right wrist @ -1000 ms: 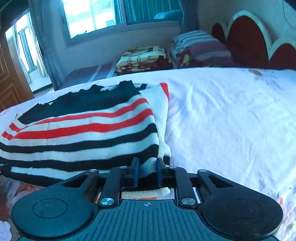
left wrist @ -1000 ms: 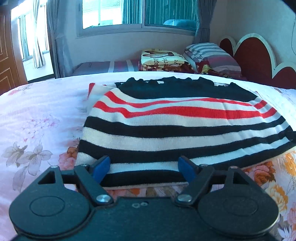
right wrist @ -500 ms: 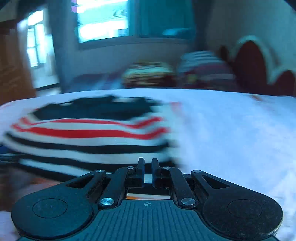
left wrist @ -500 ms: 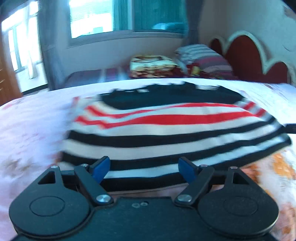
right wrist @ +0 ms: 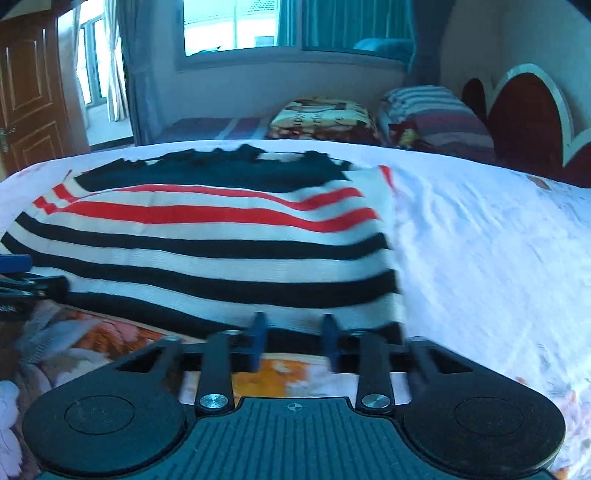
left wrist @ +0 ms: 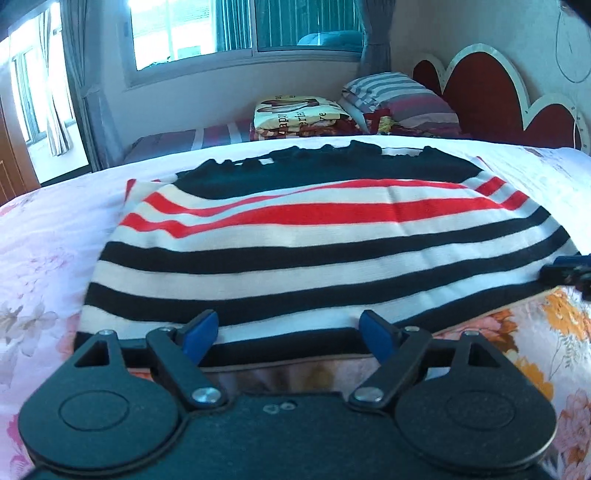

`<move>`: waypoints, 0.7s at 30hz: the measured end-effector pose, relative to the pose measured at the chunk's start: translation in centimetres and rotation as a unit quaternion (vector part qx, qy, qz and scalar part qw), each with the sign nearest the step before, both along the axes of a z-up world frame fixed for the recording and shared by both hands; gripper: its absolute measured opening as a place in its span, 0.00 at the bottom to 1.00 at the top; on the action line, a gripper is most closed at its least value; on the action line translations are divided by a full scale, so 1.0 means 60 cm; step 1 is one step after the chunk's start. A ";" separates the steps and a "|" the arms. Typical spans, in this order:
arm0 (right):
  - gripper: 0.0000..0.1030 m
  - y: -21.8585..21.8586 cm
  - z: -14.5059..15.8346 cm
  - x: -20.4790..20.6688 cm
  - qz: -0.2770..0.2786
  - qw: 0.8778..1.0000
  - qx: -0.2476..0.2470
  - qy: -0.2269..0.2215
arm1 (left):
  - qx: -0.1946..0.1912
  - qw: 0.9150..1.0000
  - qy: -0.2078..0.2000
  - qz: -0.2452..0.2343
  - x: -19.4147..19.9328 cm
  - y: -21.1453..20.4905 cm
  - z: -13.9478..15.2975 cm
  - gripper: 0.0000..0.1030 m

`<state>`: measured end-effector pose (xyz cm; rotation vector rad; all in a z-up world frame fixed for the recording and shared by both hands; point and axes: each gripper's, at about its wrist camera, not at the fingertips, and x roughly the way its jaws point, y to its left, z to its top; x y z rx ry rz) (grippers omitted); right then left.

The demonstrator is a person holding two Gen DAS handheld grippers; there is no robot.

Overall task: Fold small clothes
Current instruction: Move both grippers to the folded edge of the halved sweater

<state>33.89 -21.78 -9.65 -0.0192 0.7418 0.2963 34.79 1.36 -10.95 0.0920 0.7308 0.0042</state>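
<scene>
A folded striped sweater (left wrist: 314, 236), banded in black, cream and red with a dark scalloped edge at its far side, is laid flat on a floral bedsheet (left wrist: 40, 236). All places here are given relative to that sweater. The left gripper (left wrist: 288, 332) is held at the sweater's near edge, toward its left portion, with its two blue-tipped fingers (left wrist: 199, 330) spread wide apart; the near black hem is seen between and just beyond them, and nothing is clasped. Whether the tips touch the cloth cannot be told. The right gripper (right wrist: 295, 339) is held at the near edge toward the sweater's right corner, its fingers (right wrist: 258, 336) parted by a moderate gap, with the hem lying just ahead of them and the orange flowers of the sheet shown between them; the picture is blurred there, so contact cannot be judged. Part of the other gripper is seen at the sweater's side in each view. Beyond the sweater's far edge a folded patterned blanket (left wrist: 299, 114) and a striped pillow (left wrist: 399, 99) are set against a red scalloped headboard (left wrist: 484, 92), with a window (left wrist: 229, 29) behind them.
</scene>
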 end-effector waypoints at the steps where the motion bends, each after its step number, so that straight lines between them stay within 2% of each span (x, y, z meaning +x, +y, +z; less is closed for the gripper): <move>1: 0.23 -0.006 0.002 0.000 -0.001 1.000 0.004 0.004 | 0.001 1.000 0.000 0.000 0.000 0.001 0.001 0.82; 8: 0.23 -0.022 0.011 0.005 -0.004 1.000 0.013 0.016 | 0.006 1.000 0.004 0.006 -0.003 0.010 0.007 0.82; 12: 0.22 -0.042 0.007 0.003 -0.021 1.000 0.010 0.015 | 0.011 1.000 0.002 0.025 -0.010 0.034 0.007 0.82; 15: 0.23 -0.039 0.014 0.005 -0.012 1.000 -0.002 0.018 | -0.003 0.999 0.004 0.032 -0.012 0.049 0.007 0.83; 19: 0.23 -0.046 0.031 -0.004 -0.017 1.000 0.003 -0.008 | 0.007 0.998 -0.017 0.053 -0.020 0.052 0.021 0.81; 21: 0.22 -0.053 0.011 0.005 -0.015 1.000 0.001 0.023 | 0.002 0.998 -0.003 0.069 -0.017 0.066 0.009 0.82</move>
